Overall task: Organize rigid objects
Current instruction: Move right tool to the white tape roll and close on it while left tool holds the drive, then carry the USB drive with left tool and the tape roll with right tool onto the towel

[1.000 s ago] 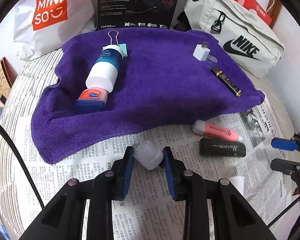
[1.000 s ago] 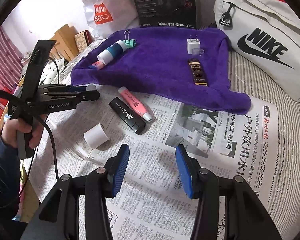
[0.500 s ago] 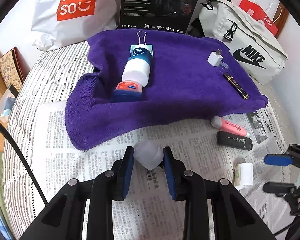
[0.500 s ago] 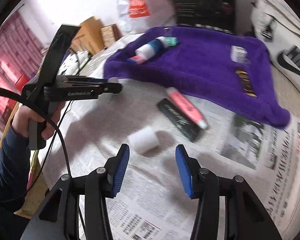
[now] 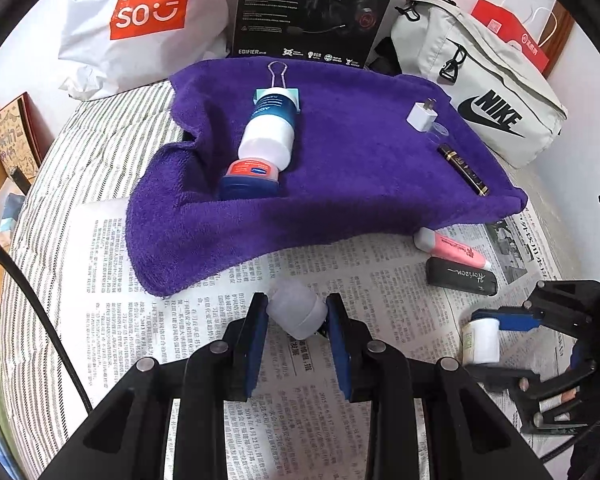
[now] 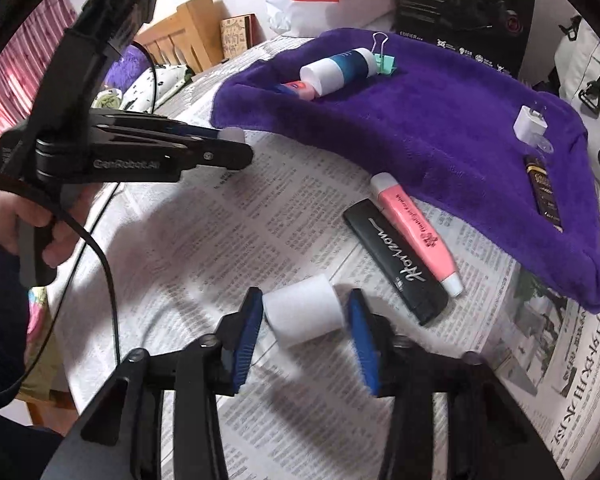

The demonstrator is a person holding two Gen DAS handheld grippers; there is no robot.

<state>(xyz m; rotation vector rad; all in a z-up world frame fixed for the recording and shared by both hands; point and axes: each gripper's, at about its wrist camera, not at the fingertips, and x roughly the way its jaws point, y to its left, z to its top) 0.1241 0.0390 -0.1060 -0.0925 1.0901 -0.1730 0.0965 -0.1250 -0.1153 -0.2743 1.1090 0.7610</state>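
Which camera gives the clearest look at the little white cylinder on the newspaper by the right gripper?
The right wrist view: the white cylinder lies large and unobstructed between the right gripper fingers. In the left wrist view it is small, near the picture's edge, partly covered by a blue finger pad.

Left gripper [image 5: 297, 314], low centre of frame, clamped on a frosted cap [image 5: 298, 312]. Right gripper [image 6: 305, 312], low centre, just been closing around a white cylinder [image 6: 303, 314]; left pad touching, right apart.
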